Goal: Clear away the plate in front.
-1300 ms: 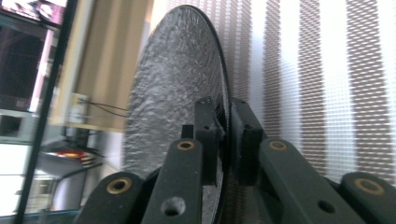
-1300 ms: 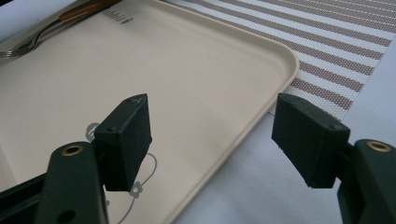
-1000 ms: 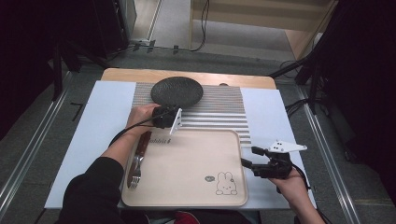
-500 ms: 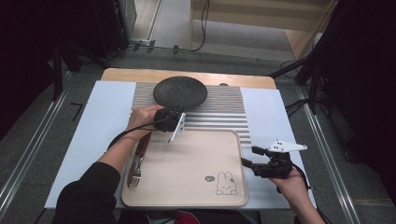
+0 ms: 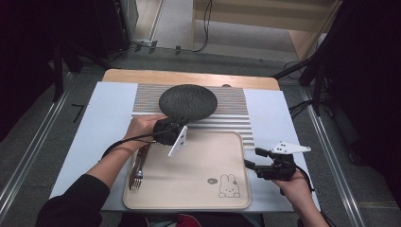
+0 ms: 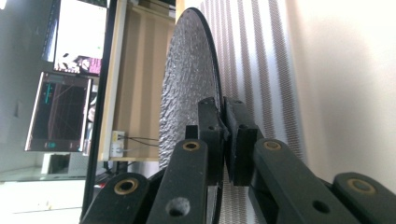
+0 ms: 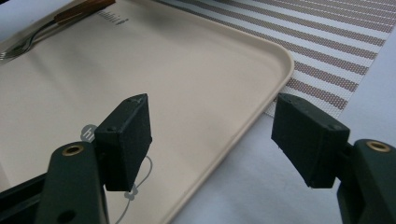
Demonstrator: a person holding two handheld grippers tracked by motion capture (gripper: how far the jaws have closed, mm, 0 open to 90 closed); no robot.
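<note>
In the high view, a beige tray (image 5: 189, 189) with a small rabbit drawing (image 5: 228, 185) lies on a white sheet over the table. Behind the tray there is a striped mat (image 5: 236, 111), and a dark round plate (image 5: 188, 101) rests on this mat. The left gripper (image 5: 166, 130) is at the near edge of the plate, held by the left hand (image 5: 142, 127). A fork (image 5: 136, 171) lies at the left side of the tray. The right gripper (image 5: 257, 160) is just beside the right edge of the tray, held by the right hand (image 5: 292, 185), and its jaws stand apart.

In the left gripper view, the left gripper (image 6: 225, 135) has its two jaws pressed on the thin rim of the plate (image 6: 187, 88), one jaw on each face. The plate is seen from its edge, with the striped mat (image 6: 257, 60) next to it.

In the right gripper view, the right gripper (image 7: 212, 135) is wide open and holds nothing. Between its jaws shows the rounded corner of the tray (image 7: 196, 79). The fork (image 7: 37, 35) is far at the top left, and the striped mat (image 7: 336, 42) is beyond the tray.
</note>
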